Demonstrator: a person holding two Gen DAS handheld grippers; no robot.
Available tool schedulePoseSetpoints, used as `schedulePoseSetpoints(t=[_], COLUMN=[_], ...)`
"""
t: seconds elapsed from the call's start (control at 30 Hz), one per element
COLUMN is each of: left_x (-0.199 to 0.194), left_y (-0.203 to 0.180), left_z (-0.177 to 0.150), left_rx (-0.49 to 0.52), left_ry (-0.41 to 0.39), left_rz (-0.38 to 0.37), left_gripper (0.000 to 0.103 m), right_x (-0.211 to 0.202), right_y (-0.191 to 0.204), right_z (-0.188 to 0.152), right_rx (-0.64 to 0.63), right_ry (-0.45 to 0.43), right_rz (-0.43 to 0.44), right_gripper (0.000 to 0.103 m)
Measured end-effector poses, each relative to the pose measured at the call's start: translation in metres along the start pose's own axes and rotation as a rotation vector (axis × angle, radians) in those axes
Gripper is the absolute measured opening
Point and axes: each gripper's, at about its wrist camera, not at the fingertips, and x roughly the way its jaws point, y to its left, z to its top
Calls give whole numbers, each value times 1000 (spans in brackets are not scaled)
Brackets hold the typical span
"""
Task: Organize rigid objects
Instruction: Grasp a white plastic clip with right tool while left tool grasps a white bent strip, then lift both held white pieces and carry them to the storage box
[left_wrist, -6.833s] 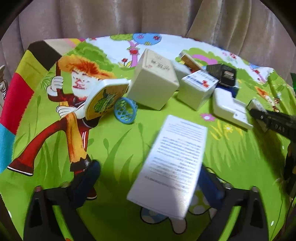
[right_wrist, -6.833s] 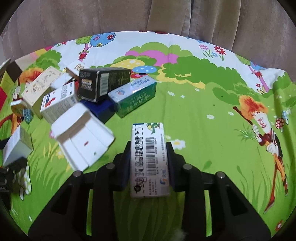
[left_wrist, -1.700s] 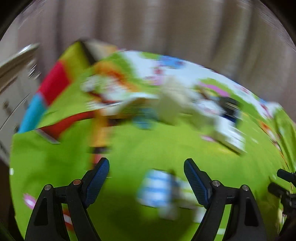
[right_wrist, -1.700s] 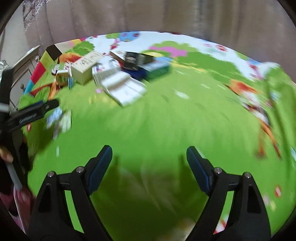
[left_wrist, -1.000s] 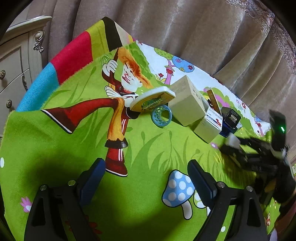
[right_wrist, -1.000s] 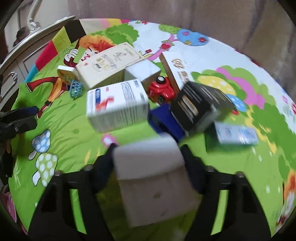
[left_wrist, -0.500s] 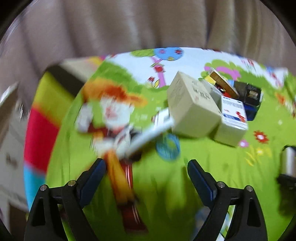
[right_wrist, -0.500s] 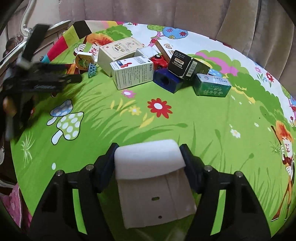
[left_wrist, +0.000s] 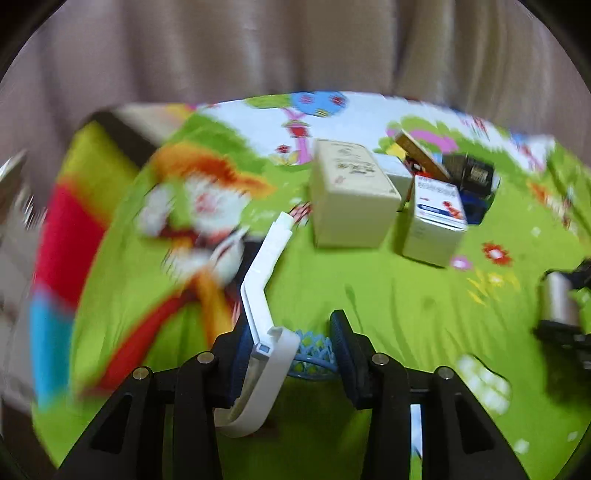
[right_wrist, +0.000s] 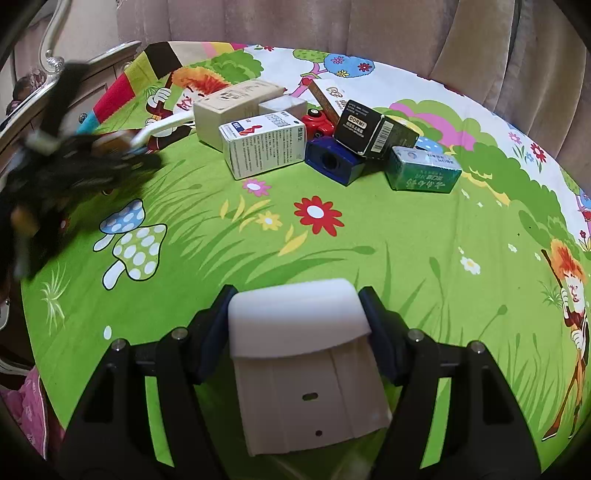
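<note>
The left gripper, its jaws just closed in, clamps a white hinged case edge-on together with a blue lattice ring; motion blur makes it hard to say how squarely the pads seat. The right gripper holds a white plastic block firmly between half-spread jaws, at six o'clock of the box cluster. That cluster, with the beige carton and white medicine box, sits at twelve o'clock on the cartoon tablecloth. To do this well, lift the case slowly, keep it level, and set each piece down beside the cluster without nudging neighbours.
</note>
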Motion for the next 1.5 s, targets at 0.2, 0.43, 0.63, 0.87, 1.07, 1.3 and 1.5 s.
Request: schedulePoseSetpoints(t=[0.2,0.43,0.63,0.87,1.07,1.3,1.5], left_x=[-34,-25,-42,-66,-94,-149,-182], left_y=[5,12,10,-8,-6,-5,-15], left_z=[-36,-30,-38,-64,-59,-40,-31], left_rx=[-175,-211,-208,-151,-167,-192,-178], left_ry=[-66,-28,-69,-52,-114,-280,-366], left_rz=[20,-4,46,56,93,124,119], left_gripper=[43,45,44,44,44,44,44], right_x=[0,-1,-11,-31,-59,-115,-157], right_y=[1,1,25,63,79,106,119], right_z=[-1,-1,-8,-15,1,23,27], right_rx=[-4,18,70,78,78,6,-35], right_ry=[-2,-2,-12,-50,-132,-318,-429], right_rz=[-7,-23,-63,-11,-41,-120,-176], right_gripper=[70,70,70,70,69,69,69])
